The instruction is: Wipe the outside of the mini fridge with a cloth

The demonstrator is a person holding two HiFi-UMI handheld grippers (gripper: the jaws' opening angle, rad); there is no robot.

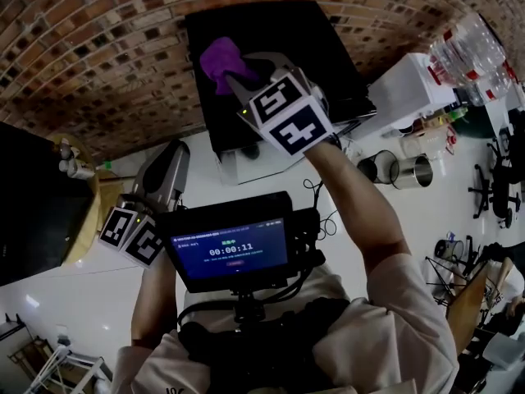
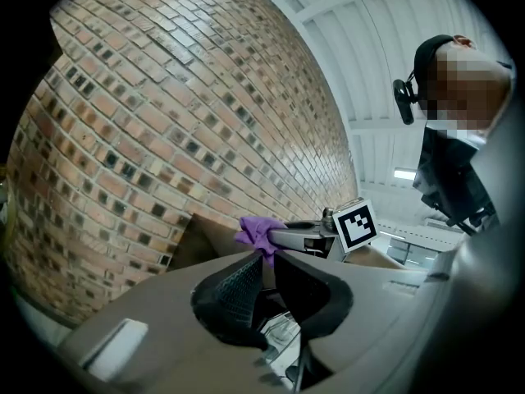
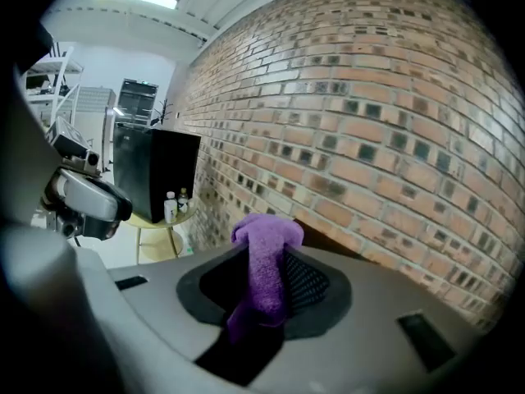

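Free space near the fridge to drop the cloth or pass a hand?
The fridge top is bare right of the cloth held in the right tool. The white floor between the left tool and the fridge is also bare. It is crowded right of the fridge: white box, metal cans, cables.

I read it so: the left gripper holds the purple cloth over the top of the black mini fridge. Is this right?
No, the gripper is wrong. The right gripper holds the purple cloth over the top of the black mini fridge; the right gripper view shows the cloth between its jaws.
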